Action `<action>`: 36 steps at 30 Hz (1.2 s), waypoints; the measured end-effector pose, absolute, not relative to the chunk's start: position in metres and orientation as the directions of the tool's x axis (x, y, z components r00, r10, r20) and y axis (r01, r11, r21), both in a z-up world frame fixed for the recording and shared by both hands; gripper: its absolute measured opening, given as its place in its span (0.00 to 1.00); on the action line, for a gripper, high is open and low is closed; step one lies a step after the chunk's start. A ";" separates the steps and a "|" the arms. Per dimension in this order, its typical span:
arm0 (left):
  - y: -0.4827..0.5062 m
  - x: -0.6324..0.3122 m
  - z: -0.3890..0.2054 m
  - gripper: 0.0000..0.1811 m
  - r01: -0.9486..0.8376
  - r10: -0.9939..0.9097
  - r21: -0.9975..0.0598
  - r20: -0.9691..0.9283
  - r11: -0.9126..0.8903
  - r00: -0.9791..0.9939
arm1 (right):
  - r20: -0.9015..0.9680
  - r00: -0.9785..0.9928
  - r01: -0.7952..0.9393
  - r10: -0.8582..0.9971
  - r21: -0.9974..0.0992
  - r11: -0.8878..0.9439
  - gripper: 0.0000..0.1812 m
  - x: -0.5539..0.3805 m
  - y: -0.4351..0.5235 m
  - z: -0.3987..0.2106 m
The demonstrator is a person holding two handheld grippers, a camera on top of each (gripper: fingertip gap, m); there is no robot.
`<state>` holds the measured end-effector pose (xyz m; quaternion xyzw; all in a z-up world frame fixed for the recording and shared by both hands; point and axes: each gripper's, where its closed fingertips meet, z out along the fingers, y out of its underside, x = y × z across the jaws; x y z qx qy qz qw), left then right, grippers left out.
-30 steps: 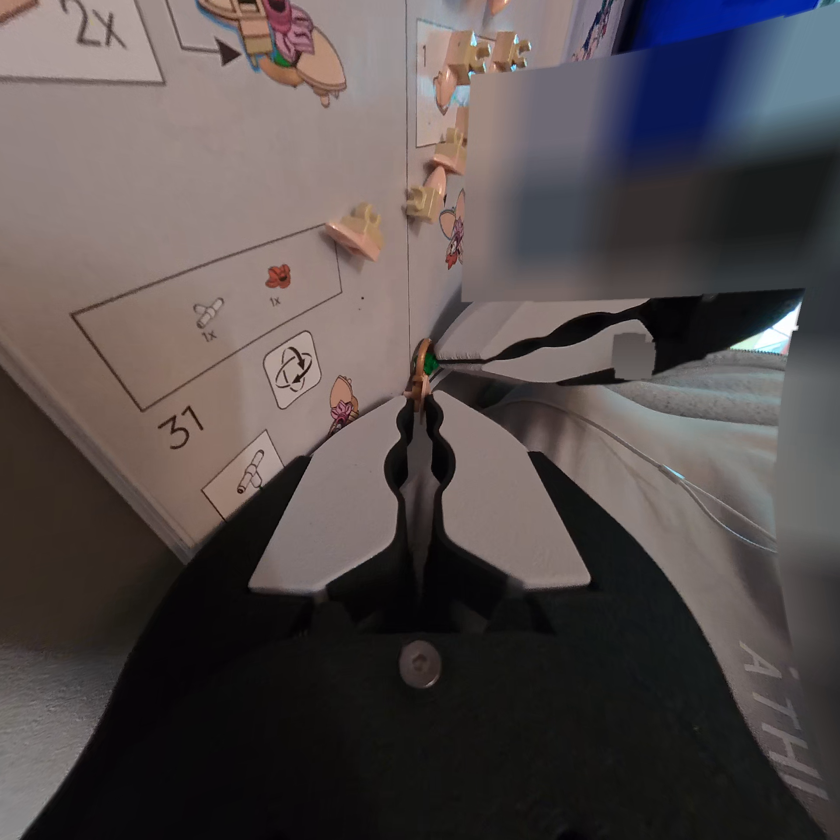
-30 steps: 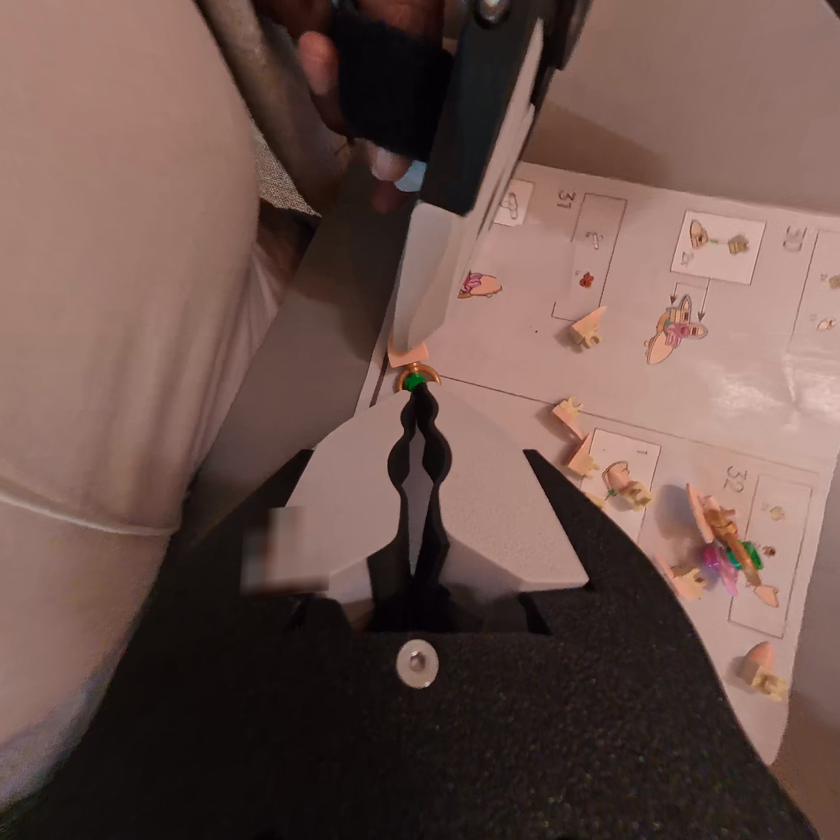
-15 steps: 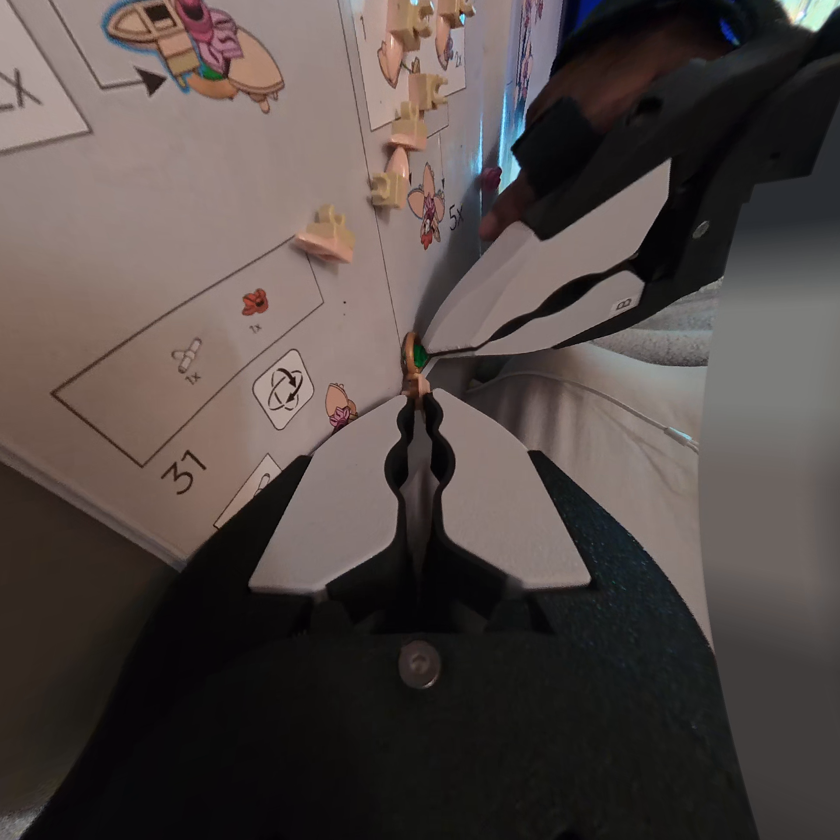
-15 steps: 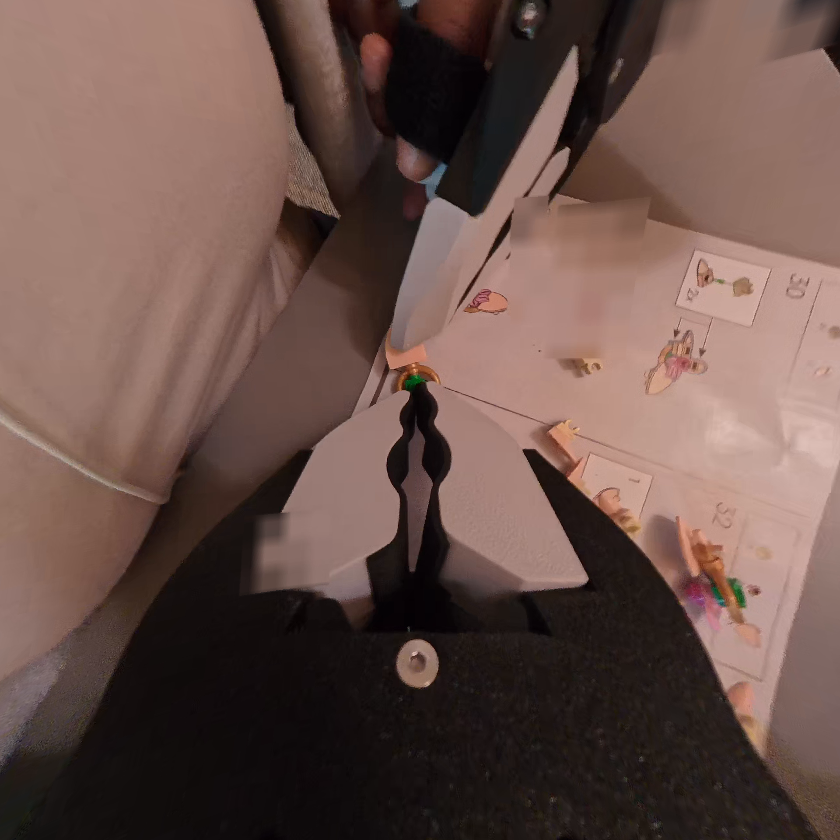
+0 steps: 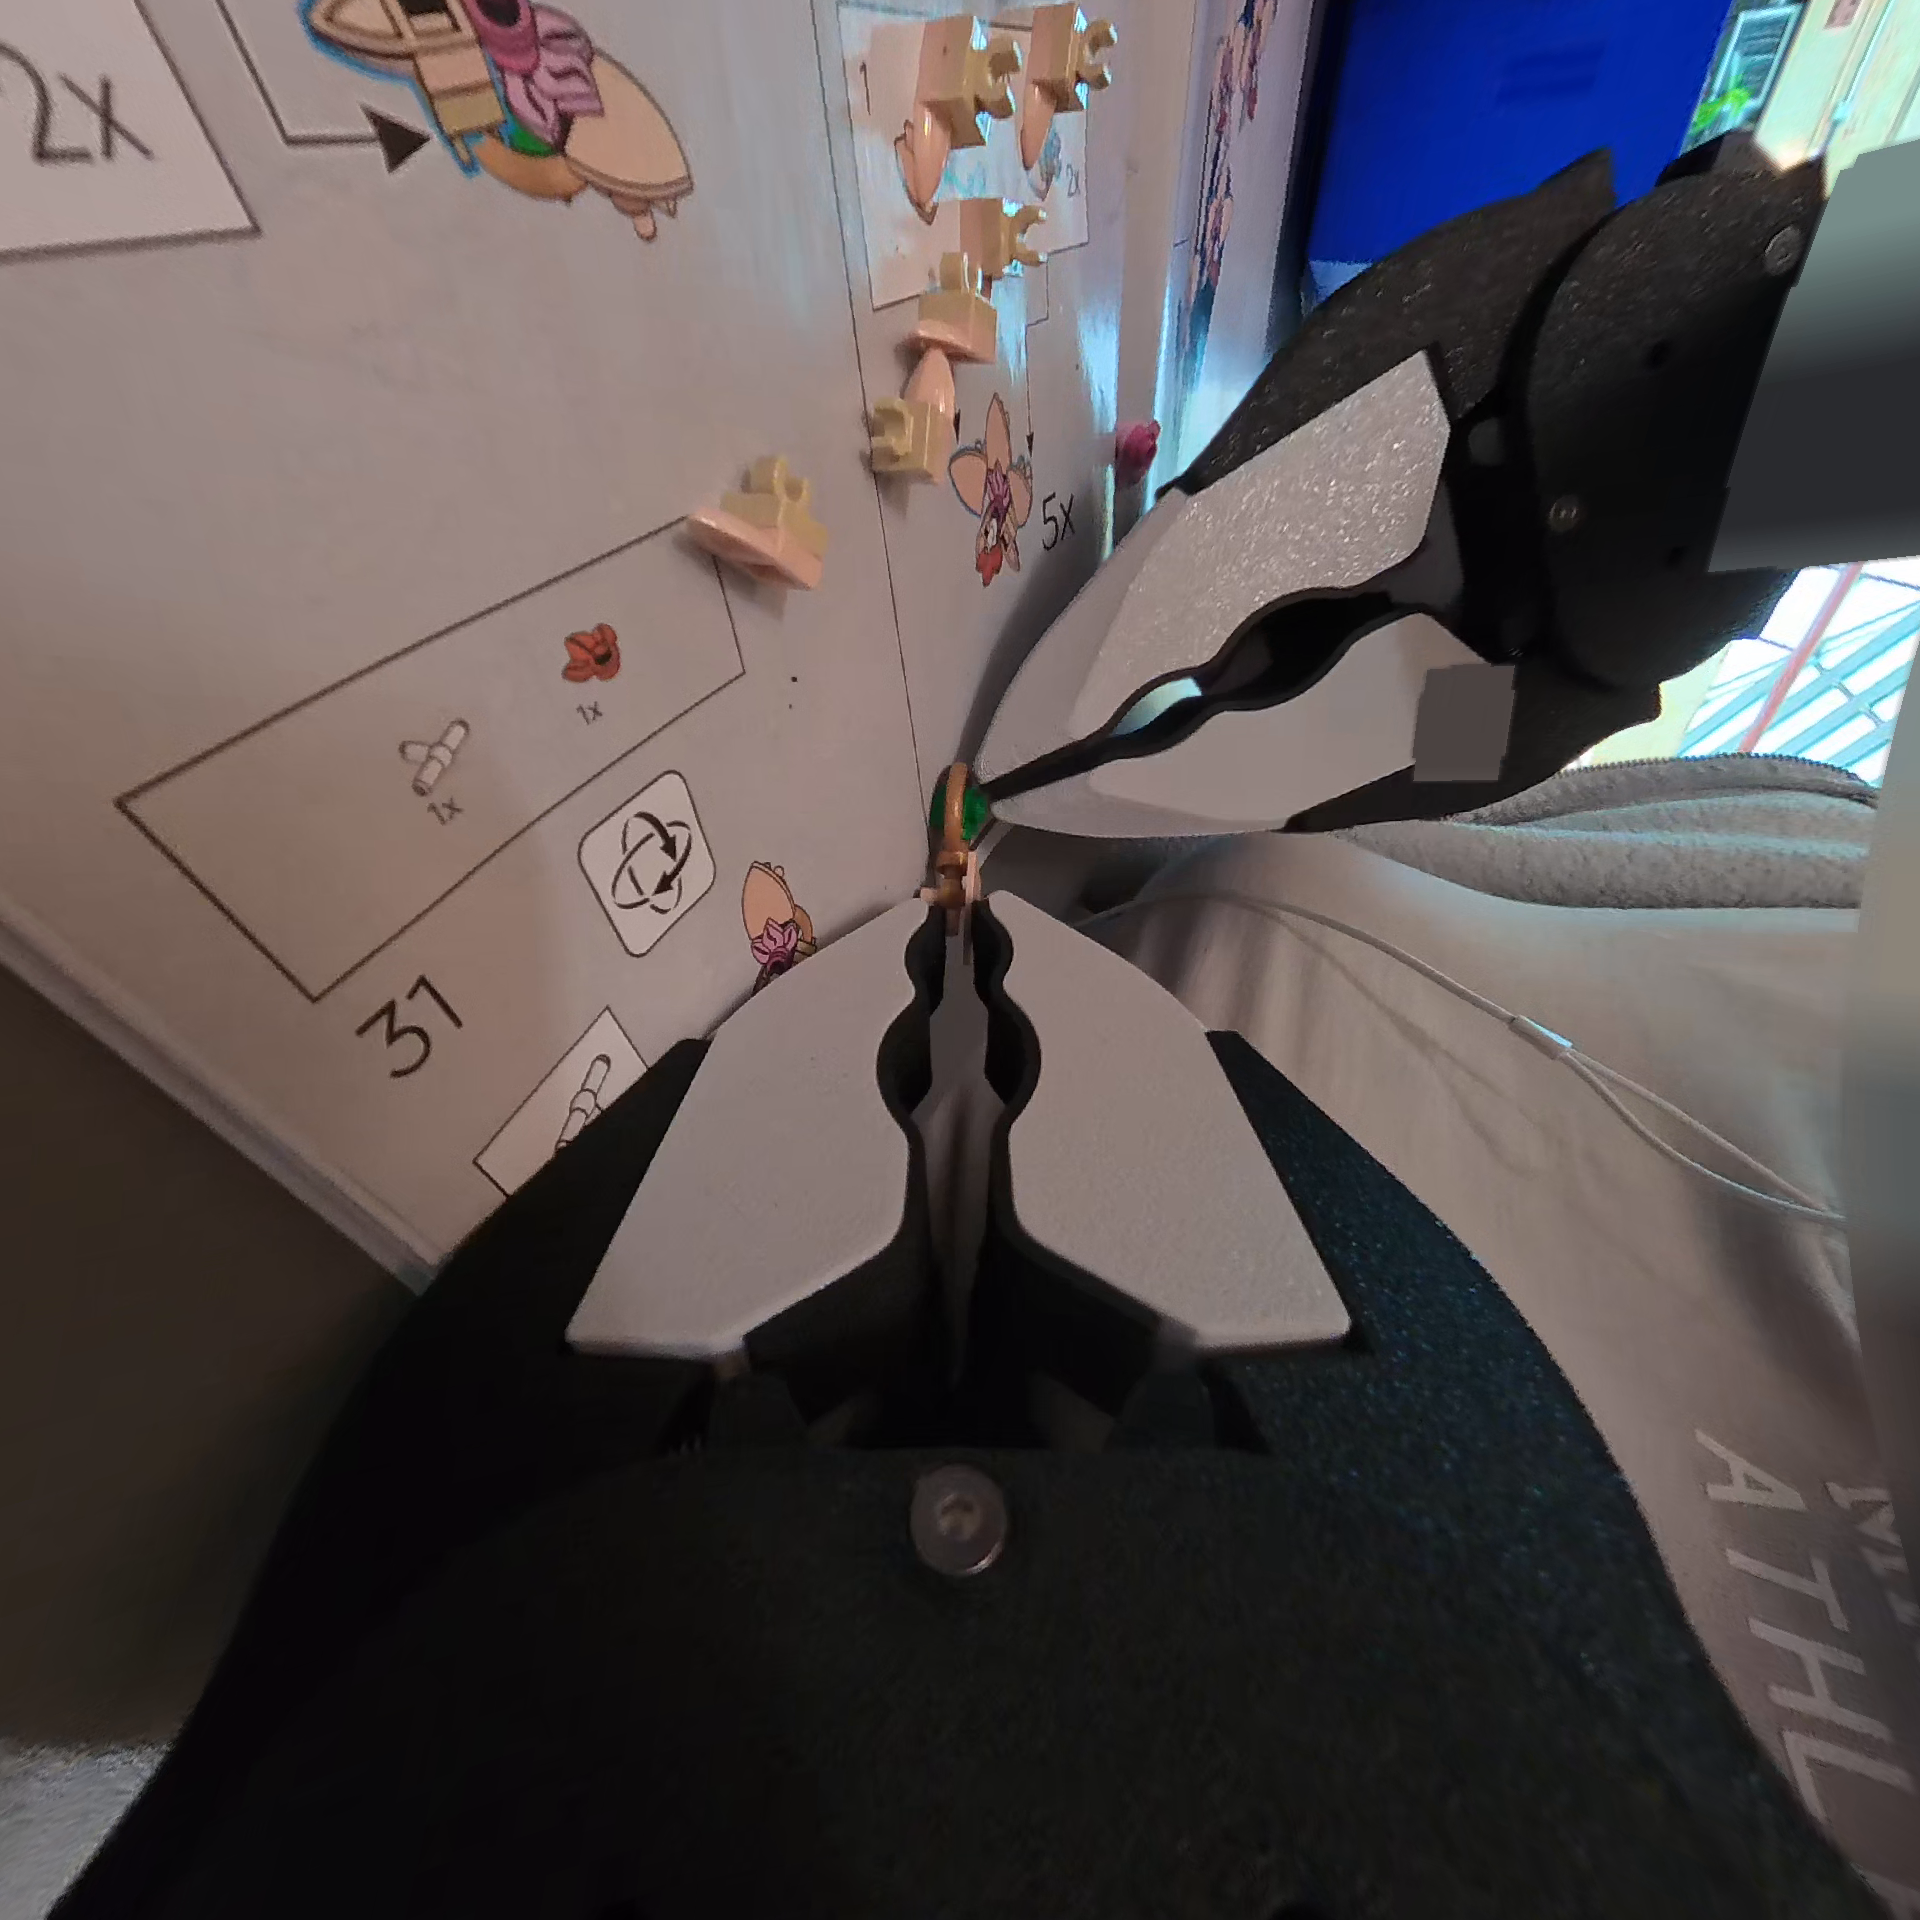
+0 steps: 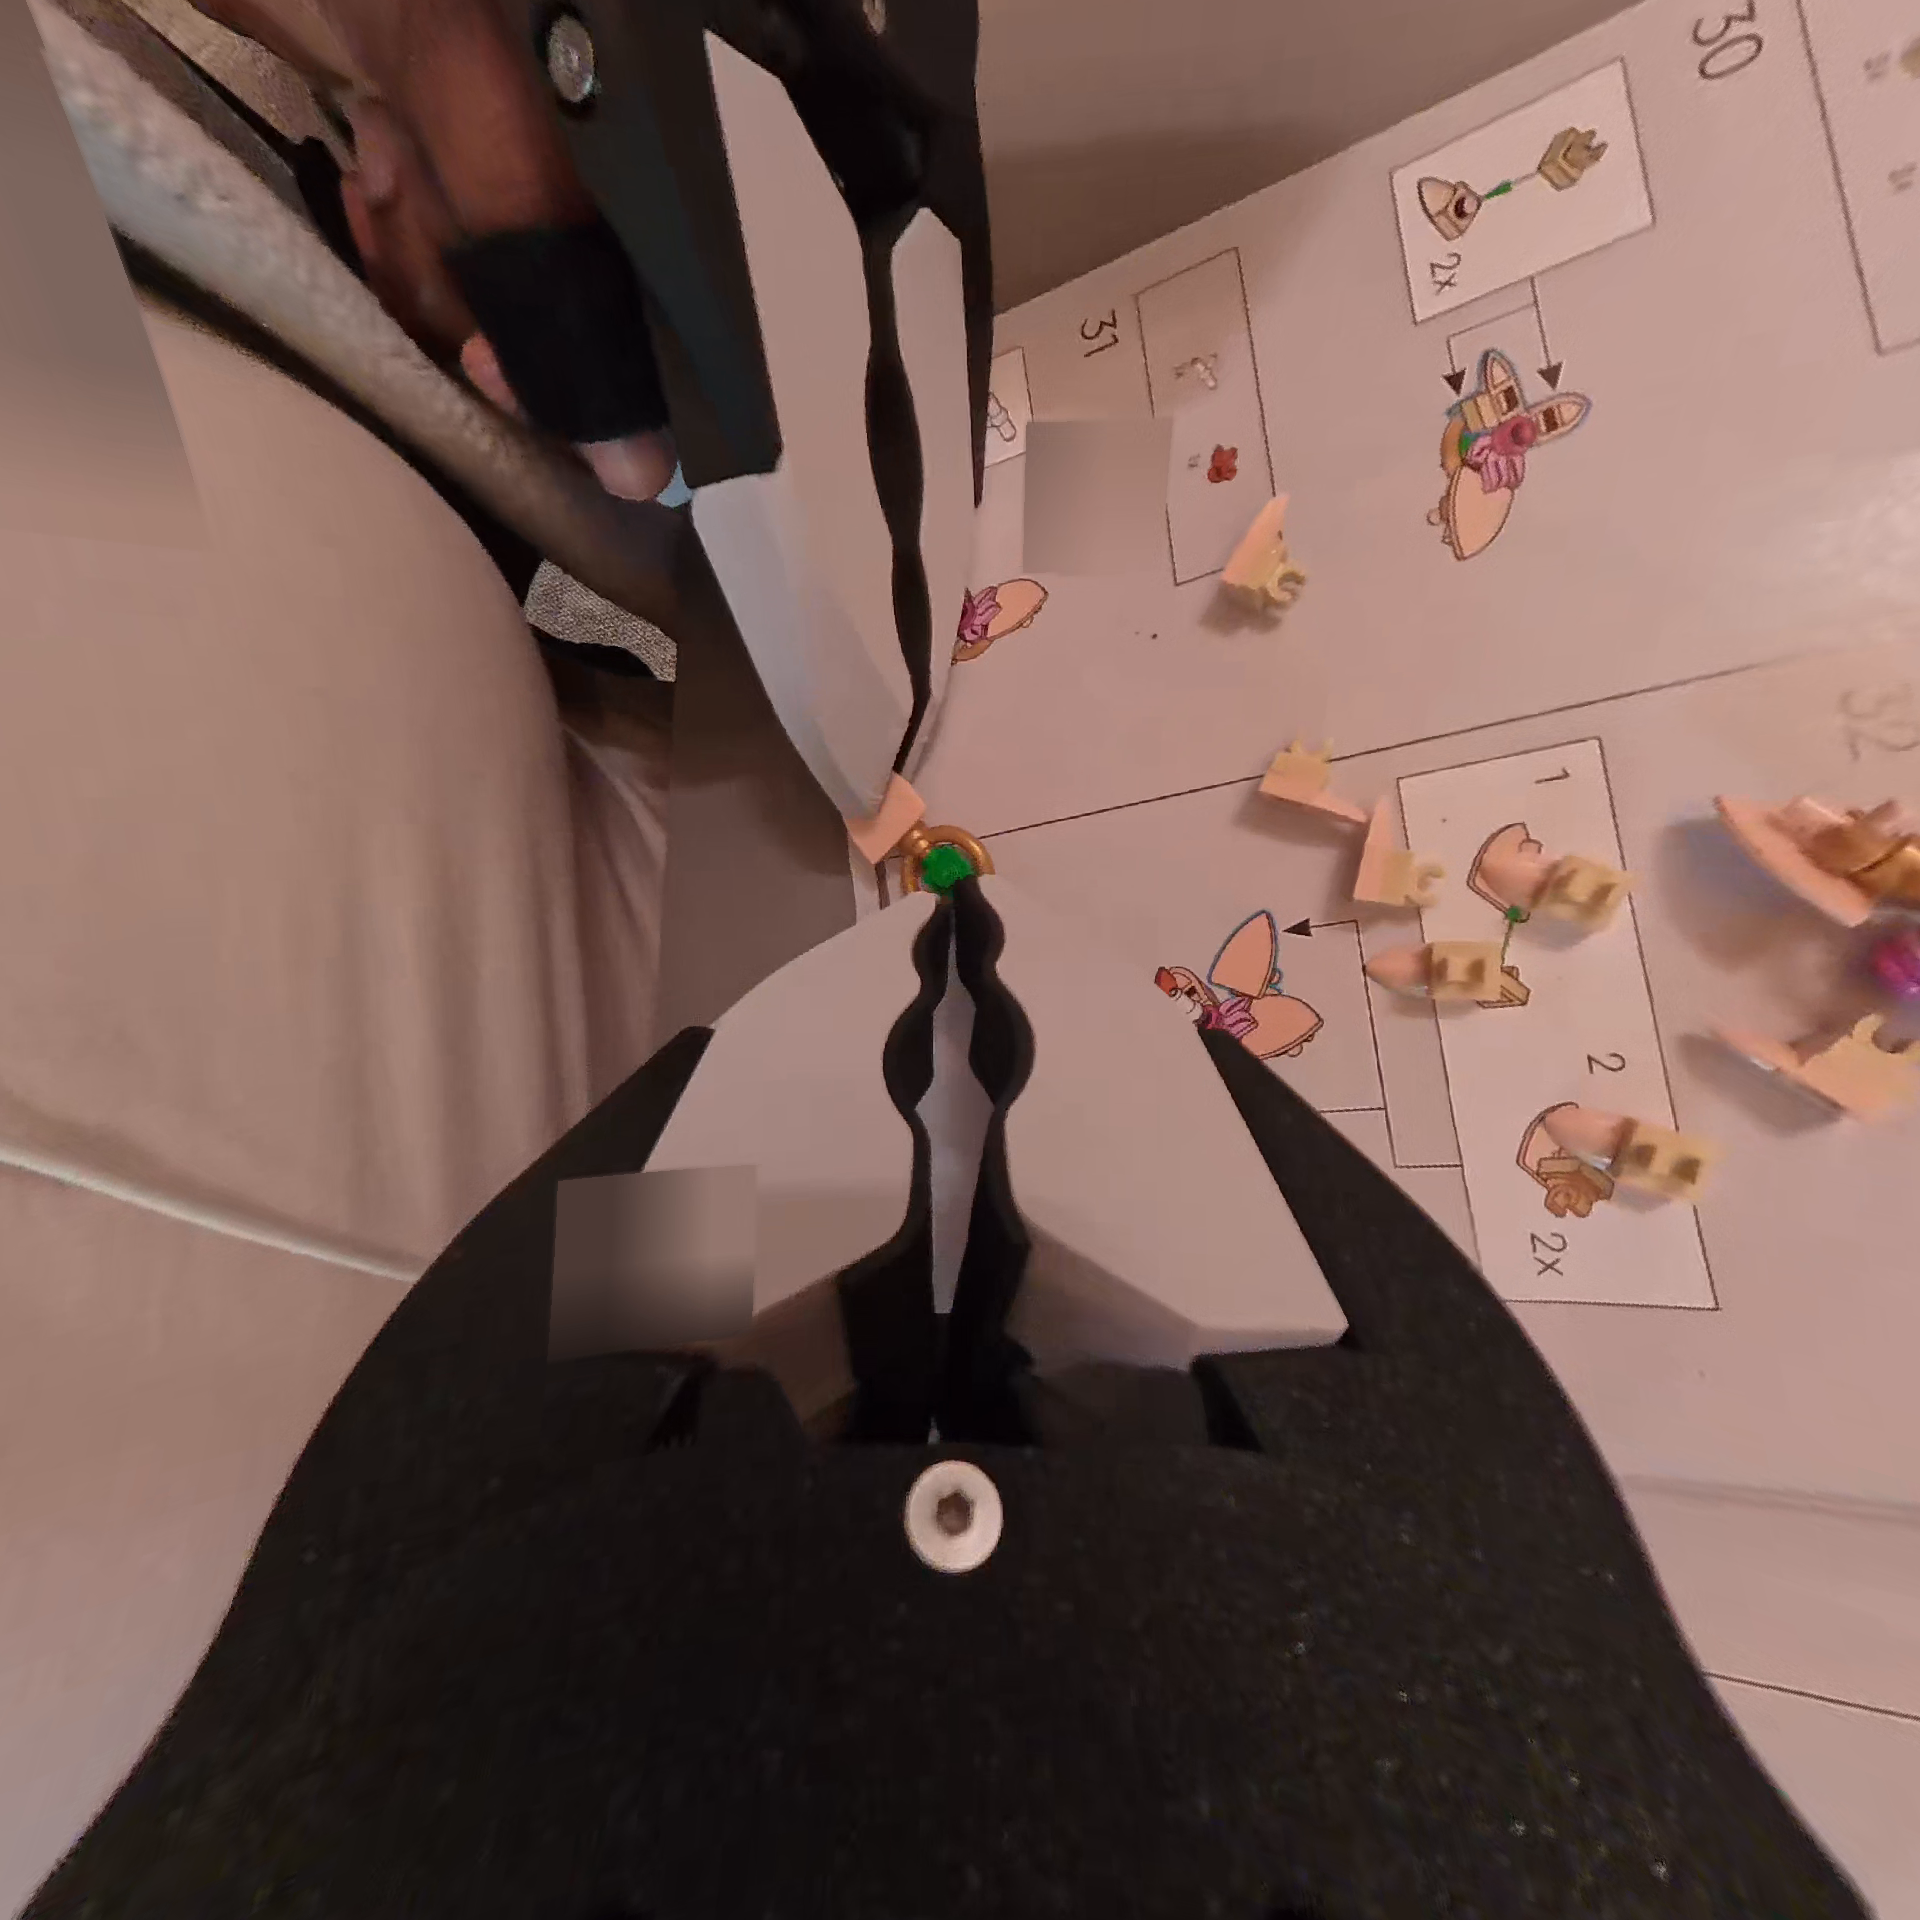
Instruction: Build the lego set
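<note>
My left gripper (image 5: 956,906) is shut on a small peach piece (image 6: 883,823) that carries a gold ring (image 5: 948,831). My right gripper (image 6: 948,896) is shut on a tiny green stud (image 6: 942,868) that sits in the gold ring (image 6: 945,844). The two grippers meet tip to tip above the open instruction booklet (image 5: 416,468). In the left wrist view the right gripper (image 5: 992,805) comes in from the right with the green stud (image 5: 964,810). In the right wrist view the left gripper (image 6: 883,795) comes down from above.
Several loose peach and tan pieces lie on the booklet (image 6: 1351,644), such as one piece (image 5: 764,520) and another (image 6: 1262,571). A part-built flower (image 6: 1849,904) lies at the far right. A person's grey sleeve (image 5: 1455,1039) is close on the right. It is some 11 centimeters from my right tips to the part-built flower (image 6: 1849,904).
Both grippers have stayed shut and joined at the small assembly. The pair has turned: the right gripper now comes in from higher up, and the left one stands more upright in the right wrist view.
</note>
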<state>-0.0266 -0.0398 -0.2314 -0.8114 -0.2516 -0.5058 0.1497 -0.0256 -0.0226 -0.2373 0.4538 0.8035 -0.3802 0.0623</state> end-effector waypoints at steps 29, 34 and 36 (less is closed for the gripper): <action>-0.036 -0.031 -0.230 0.02 0.717 0.162 -0.208 0.897 -0.666 0.411 | -0.451 -0.279 0.869 0.847 -0.494 0.023 0.02 -0.026 -0.024 -0.238; -0.035 -0.031 -0.229 0.02 0.736 0.163 -0.221 0.897 -0.639 0.411 | -0.457 -0.254 0.867 0.852 -0.498 -0.008 0.01 -0.025 -0.024 -0.238; -0.035 -0.031 -0.229 0.02 0.735 0.159 -0.222 0.898 -0.641 0.409 | -0.453 -0.262 0.865 0.852 -0.501 -0.001 0.01 -0.025 -0.024 -0.238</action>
